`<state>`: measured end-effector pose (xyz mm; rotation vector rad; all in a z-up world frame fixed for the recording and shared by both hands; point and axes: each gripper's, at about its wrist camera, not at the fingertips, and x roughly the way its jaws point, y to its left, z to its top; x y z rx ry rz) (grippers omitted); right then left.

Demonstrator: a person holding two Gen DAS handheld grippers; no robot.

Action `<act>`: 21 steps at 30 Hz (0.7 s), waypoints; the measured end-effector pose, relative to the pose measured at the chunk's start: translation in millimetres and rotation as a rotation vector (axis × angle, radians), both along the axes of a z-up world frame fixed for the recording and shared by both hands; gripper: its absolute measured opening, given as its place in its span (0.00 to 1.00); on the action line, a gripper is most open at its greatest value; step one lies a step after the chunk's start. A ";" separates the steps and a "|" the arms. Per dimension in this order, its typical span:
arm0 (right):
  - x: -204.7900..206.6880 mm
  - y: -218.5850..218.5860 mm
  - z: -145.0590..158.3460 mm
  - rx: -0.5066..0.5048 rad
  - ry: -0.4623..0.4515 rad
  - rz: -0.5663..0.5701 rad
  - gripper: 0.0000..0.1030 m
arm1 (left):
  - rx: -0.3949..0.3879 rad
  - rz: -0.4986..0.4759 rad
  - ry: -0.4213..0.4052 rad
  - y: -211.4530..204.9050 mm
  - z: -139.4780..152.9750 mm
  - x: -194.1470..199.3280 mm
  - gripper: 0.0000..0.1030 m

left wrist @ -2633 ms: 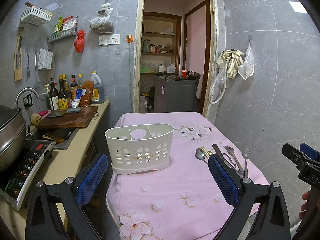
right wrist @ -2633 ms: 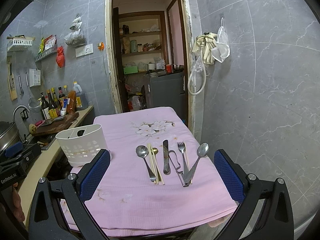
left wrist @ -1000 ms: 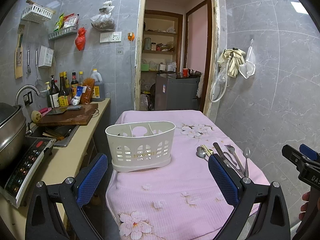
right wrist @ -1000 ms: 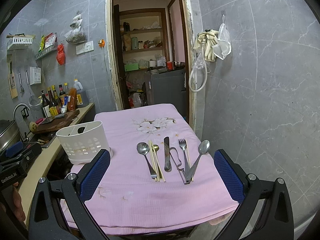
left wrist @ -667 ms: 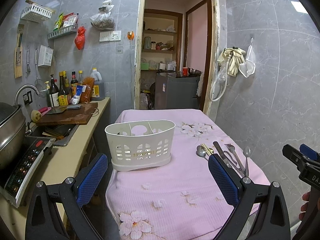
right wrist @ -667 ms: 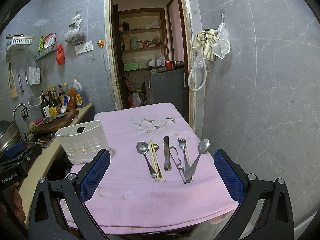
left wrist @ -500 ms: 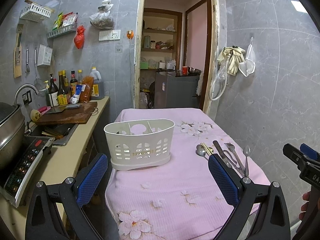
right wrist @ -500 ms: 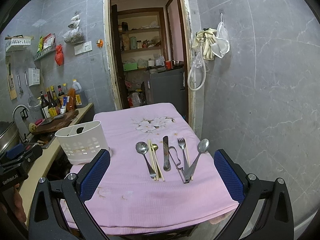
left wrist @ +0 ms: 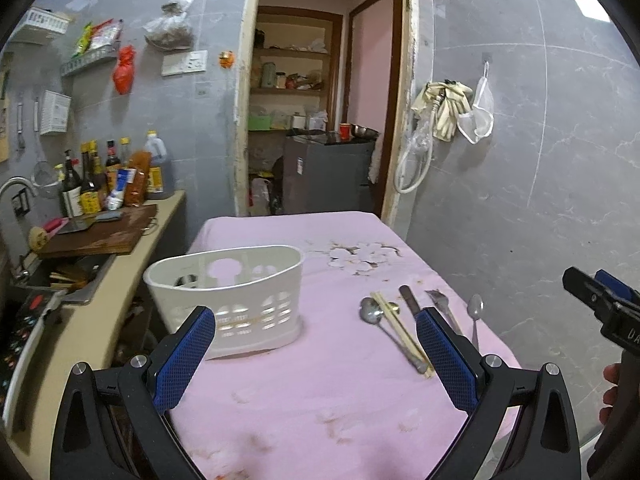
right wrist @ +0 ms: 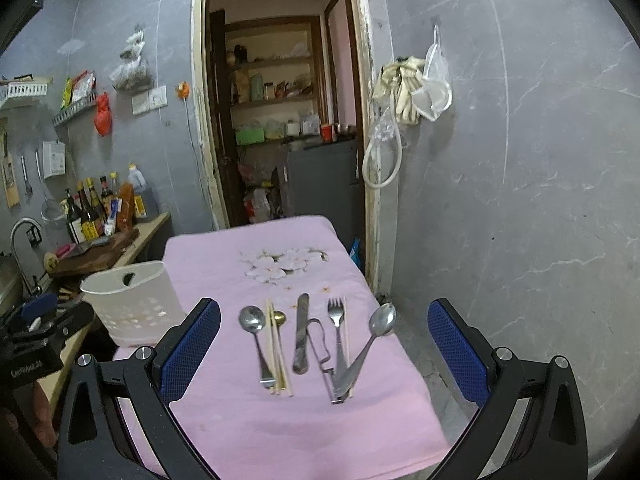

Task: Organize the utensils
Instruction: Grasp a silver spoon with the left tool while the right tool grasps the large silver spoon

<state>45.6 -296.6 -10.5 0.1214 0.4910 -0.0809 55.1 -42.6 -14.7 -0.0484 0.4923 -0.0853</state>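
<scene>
Cutlery (right wrist: 304, 340) lies between the released right gripper (right wrist: 324, 340) jaws; left gripper (left wrist: 316, 344), likewise spread, partly hides the basket (left wrist: 228, 292), contents unclear.

Both cameras look forward over a table (left wrist: 304, 392) under a pink cloth toward the doorway (right wrist: 280, 120) in the far wall. The left view sits toward the table's left side, near the white basket (left wrist: 240, 292), with the counter (left wrist: 100, 320) at its left edge. The right view sits further right, over the row of cutlery (right wrist: 304, 336); both share basket, cutlery and doorway.
</scene>
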 end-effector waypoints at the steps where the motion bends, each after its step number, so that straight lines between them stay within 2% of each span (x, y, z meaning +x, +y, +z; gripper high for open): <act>1: 8.1 -5.0 -3.2 -0.001 0.020 0.009 0.99 | -0.002 -0.003 0.004 -4.2 -0.4 6.3 0.98; 7: 55.0 -35.5 -30.1 0.041 0.124 0.084 0.99 | -0.018 -0.013 0.063 -39.0 -11.6 54.0 0.98; 13: 104.8 -70.5 -68.9 0.052 0.194 0.109 0.99 | -0.021 0.009 0.133 -71.2 -33.3 104.8 0.98; 16: 131.1 -85.7 -94.5 0.099 0.240 0.136 0.97 | -0.033 0.031 0.157 -82.0 -44.1 124.9 0.98; 18: 145.0 -93.4 -109.2 0.129 0.270 0.149 0.83 | -0.033 0.037 0.180 -88.6 -54.1 137.1 0.98; 20: 164.6 -100.1 -131.1 0.179 0.320 0.160 0.60 | -0.033 0.041 0.212 -91.7 -64.1 150.9 0.98; 21: 172.7 -101.8 -140.1 0.196 0.340 0.161 0.57 | -0.034 0.045 0.227 -92.4 -68.8 155.5 0.98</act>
